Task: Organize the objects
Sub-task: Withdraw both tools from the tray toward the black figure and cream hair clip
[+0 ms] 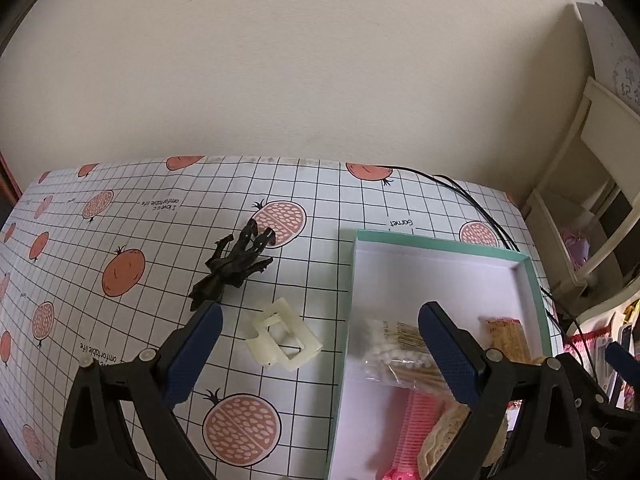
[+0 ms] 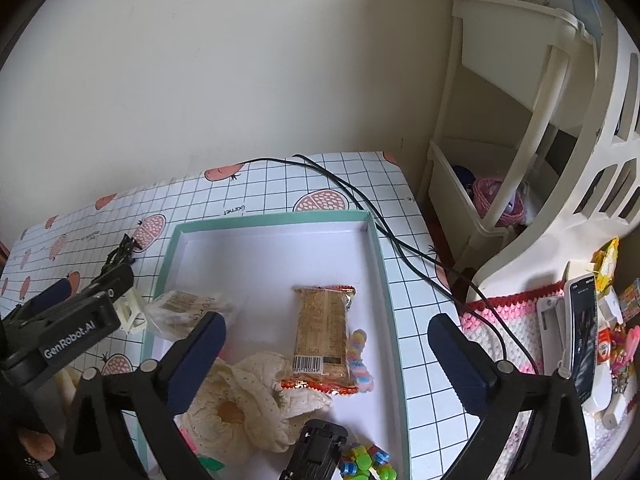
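Observation:
My left gripper (image 1: pixel 320 320) is open and empty, hovering above a cream hair claw clip (image 1: pixel 284 336) on the tablecloth. A black hair claw clip (image 1: pixel 234 262) lies just beyond it. A teal-rimmed box (image 1: pixel 532 276) on the right holds a bag of cotton swabs (image 1: pixel 394 350), a pink comb (image 1: pixel 408 420) and a snack pack (image 1: pixel 506 338). My right gripper (image 2: pixel 326 328) is open and empty above the box (image 2: pixel 384 264), over the snack pack (image 2: pixel 322 328), a cream scrunchie (image 2: pixel 248 404), a pastel bead bracelet (image 2: pixel 358 360) and a black toy (image 2: pixel 316 456).
Black cables (image 2: pixel 360 200) run over the table's far right corner. A cream shelf unit (image 2: pixel 500 160) stands off the table's right edge, beside a phone (image 2: pixel 582 332) and small items on a crocheted mat. A wall is behind the table.

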Available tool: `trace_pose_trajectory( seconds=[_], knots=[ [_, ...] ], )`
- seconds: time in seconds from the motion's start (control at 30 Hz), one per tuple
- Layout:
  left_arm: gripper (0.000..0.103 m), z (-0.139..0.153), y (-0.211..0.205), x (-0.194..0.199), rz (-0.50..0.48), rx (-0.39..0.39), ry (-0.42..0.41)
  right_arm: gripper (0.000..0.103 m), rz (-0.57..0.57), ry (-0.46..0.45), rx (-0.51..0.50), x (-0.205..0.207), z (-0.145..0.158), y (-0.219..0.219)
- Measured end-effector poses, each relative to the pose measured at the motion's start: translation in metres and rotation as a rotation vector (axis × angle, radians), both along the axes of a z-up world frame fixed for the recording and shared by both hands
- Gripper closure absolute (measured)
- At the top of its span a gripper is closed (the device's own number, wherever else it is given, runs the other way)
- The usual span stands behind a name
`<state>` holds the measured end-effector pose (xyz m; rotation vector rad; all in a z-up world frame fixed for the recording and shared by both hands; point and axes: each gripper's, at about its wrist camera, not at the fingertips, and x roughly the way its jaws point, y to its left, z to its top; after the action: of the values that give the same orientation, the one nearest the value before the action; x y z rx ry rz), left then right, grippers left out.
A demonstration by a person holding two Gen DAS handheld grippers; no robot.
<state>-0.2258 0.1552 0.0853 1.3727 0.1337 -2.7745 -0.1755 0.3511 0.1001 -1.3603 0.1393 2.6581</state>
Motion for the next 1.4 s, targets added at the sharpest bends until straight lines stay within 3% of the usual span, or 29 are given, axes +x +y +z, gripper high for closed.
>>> trace_pose_trajectory(
  seconds=[0.47,0.97,1.4],
  knots=[
    [0.004,0.005,-0.027,-0.001,0.032,0.028,-0.031,0.000,0.016,-0.018,0.004,-0.003,0.003,-0.023],
    [0.005,0.001,-0.113,0.003,0.152,0.037,-0.058,0.000,0.130,-0.020,-0.003,-0.012,-0.012,-0.088],
    [0.005,-0.009,-0.162,0.006,0.207,0.058,-0.077,0.000,0.229,-0.043,-0.005,-0.024,-0.025,-0.148]
  ],
)
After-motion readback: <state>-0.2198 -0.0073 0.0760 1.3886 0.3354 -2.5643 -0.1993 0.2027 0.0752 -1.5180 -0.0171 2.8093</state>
